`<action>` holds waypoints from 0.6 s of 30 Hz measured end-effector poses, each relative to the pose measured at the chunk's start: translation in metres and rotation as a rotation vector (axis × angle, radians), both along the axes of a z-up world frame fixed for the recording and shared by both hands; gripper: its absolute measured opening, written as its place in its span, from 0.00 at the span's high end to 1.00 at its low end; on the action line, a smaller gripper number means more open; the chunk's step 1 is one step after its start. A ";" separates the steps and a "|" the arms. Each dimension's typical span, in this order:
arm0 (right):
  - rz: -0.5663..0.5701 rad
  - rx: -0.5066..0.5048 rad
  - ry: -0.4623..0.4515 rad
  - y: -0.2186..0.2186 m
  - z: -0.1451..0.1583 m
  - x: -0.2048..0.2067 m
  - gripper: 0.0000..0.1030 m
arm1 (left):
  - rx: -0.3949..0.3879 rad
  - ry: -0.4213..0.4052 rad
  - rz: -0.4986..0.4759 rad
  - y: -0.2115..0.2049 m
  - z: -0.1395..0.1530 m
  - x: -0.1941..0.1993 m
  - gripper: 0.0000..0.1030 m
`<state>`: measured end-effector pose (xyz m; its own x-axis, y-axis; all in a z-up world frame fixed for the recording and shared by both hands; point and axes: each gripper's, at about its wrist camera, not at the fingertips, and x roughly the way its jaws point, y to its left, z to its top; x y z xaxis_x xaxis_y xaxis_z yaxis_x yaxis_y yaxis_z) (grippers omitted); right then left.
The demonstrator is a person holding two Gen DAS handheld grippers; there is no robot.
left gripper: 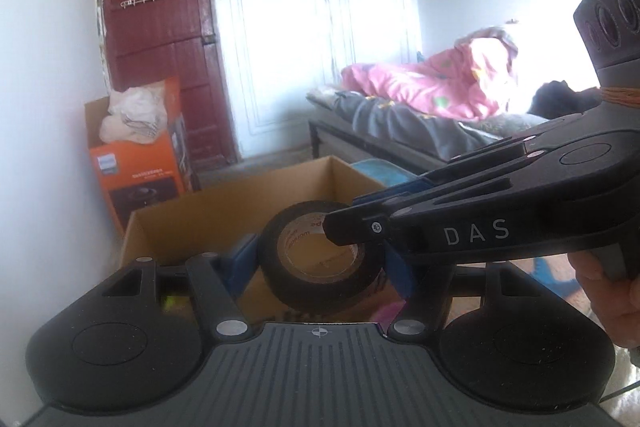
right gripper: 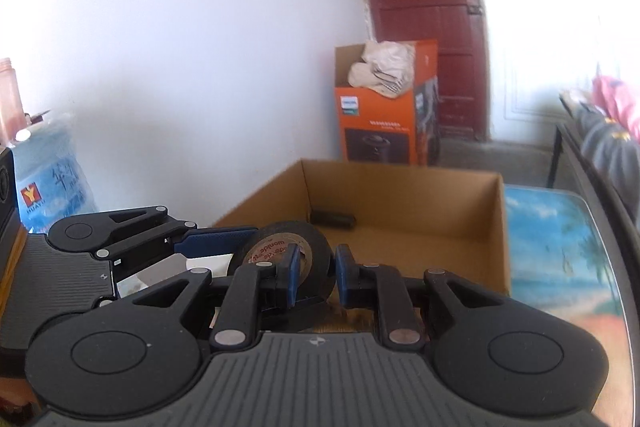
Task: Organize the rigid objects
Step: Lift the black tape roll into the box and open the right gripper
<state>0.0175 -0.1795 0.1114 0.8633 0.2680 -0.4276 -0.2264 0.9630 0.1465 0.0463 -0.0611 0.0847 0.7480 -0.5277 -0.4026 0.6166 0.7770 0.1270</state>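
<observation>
The left gripper [left gripper: 320,259] has its blue pads on either side of a black tape roll [left gripper: 320,263], one pad on each flat-edge side, so it grips the roll. Its right pad is partly covered by the right gripper [right gripper: 314,273], which comes in from the right in the left wrist view. In the right wrist view that gripper's two blue pads bracket the roll's near wall, one pad inside the cardboard core and one outside; whether they press the wall or merely straddle it cannot be made out. The gap is narrow.

The roll stands on edge, tilted, at the near rim of an open cardboard box [right gripper: 400,187], above the box's front wall. A bare hand [left gripper: 600,291] holds the right gripper's handle, cut off at the frame edge. Inside the box, against its far wall, lies a dark cylinder [right gripper: 334,218], too blurred to identify. Behind the box stands an orange carton [right gripper: 384,123] stuffed with pale cloth.
</observation>
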 end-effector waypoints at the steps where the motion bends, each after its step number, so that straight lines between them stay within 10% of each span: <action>1: 0.013 0.001 -0.001 0.000 0.005 0.011 0.80 | 0.003 0.000 0.008 0.000 0.004 0.009 0.35; 9: 0.083 0.014 0.130 -0.003 0.017 0.123 0.80 | 0.068 0.121 0.043 -0.003 0.013 0.102 0.35; 18: 0.096 0.164 0.478 -0.022 -0.041 0.253 0.80 | 0.196 0.412 0.111 -0.014 -0.028 0.199 0.35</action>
